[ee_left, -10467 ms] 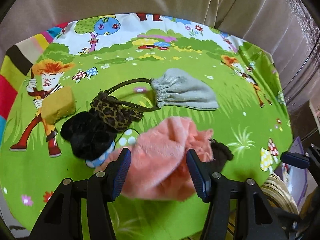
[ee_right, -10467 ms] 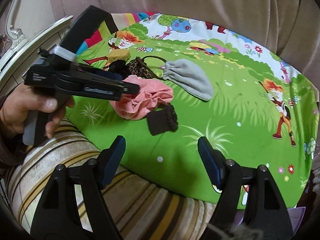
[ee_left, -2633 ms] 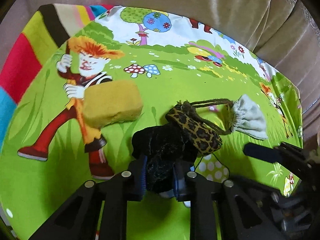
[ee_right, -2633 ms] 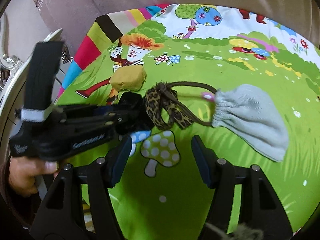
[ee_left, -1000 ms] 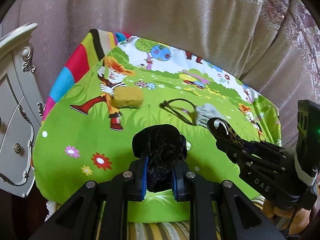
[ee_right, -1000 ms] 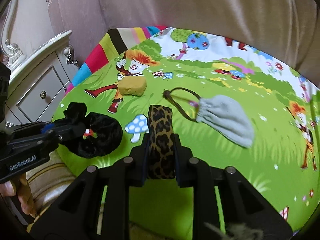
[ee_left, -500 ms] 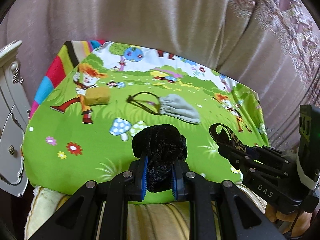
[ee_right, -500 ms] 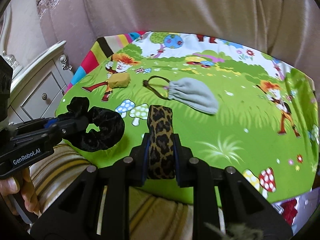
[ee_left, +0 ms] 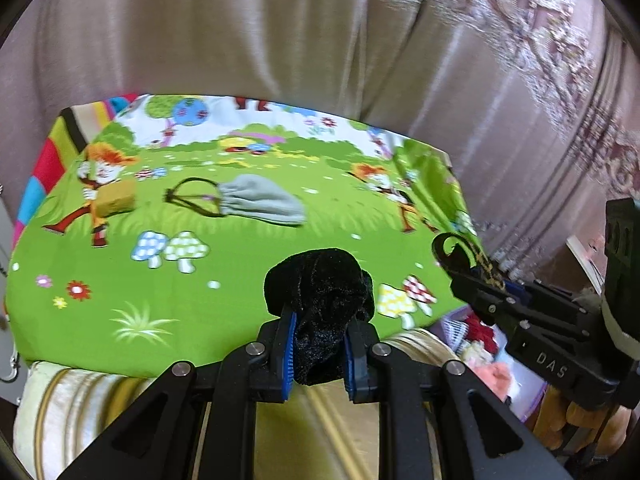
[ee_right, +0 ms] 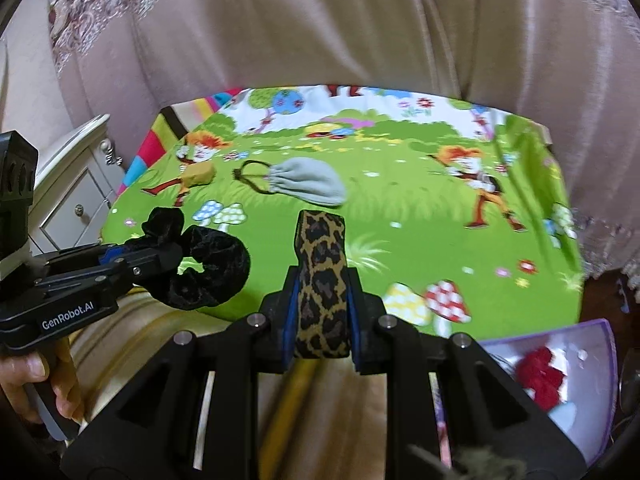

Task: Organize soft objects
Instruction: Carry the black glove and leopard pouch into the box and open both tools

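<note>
Currently the black velvet scrunchie (ee_left: 320, 304) is clamped between the pads of the left gripper (ee_left: 318, 354), and the leopard-print band (ee_right: 322, 280) stands upright, pinched in the right gripper (ee_right: 322, 320). Both items are clear of the cartoon-print cloth (ee_left: 240, 264) and are carried above its near edge, over the striped cushion (ee_left: 80, 396).

The step in hand appears to be transfer to the purple bin (ee_right: 596, 344), which lies beyond the cloth's near right corner and already holds a red soft item (ee_right: 540, 376); pink material shows there in the left wrist view. To do this step well, each grip should be maintained until the item hangs fully inside the bin rim. The two grippers should be brought over in turn, since they travel just beside one another and could collide above the opening. The scrunchie bulges well past the pads, so it may snag on the rim; a high approach is advisable. Each grip should be released only once its item is over the bin.

Relative to the cloth, the scrunchie hangs over the near edge at centre, and the band over the near edge toward the right. On the cloth's far half lie a grey drawstring pouch (ee_left: 260, 204) and, to its left, a yellow sponge (ee_left: 116, 198), both untouched. A white cabinet (ee_right: 76, 196) stands beyond the cloth's left side.
</note>
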Demonstrator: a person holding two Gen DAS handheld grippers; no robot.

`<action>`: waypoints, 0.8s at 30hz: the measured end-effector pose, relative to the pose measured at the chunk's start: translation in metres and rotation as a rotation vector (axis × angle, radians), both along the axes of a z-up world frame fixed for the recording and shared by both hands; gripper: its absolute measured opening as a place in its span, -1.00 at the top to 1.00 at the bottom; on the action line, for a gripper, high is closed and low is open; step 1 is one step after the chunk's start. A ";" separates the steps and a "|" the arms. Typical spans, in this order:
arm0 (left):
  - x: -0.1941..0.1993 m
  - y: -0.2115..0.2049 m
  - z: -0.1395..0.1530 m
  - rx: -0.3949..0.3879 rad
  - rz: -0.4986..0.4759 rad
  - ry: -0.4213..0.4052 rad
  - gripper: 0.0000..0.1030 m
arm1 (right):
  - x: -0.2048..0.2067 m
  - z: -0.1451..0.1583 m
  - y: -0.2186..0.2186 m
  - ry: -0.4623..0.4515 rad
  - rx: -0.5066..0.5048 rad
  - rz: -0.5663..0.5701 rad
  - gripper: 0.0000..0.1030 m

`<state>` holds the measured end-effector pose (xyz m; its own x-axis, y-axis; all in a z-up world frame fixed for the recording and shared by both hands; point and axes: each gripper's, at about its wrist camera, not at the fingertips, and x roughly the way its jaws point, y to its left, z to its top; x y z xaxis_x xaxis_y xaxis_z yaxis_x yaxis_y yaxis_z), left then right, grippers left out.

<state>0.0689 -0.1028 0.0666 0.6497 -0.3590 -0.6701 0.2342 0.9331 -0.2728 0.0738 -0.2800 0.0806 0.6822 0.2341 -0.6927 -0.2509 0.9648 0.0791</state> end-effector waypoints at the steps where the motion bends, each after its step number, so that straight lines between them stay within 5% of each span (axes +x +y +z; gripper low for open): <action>1: -0.003 -0.004 0.001 0.000 -0.010 -0.002 0.62 | -0.006 0.003 -0.010 -0.008 -0.005 -0.017 0.52; 13: -0.029 -0.085 0.009 -0.041 -0.210 0.013 0.62 | -0.064 0.021 -0.115 -0.057 -0.050 -0.231 0.52; 24: -0.043 -0.170 0.007 0.009 -0.397 0.023 0.62 | -0.099 0.003 -0.203 -0.016 -0.094 -0.461 0.50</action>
<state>0.0254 -0.2725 0.0735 0.4467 -0.5729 -0.6872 0.5708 0.7740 -0.2742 -0.0248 -0.4832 0.0838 0.7113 -0.1590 -0.6847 0.2054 0.9786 -0.0139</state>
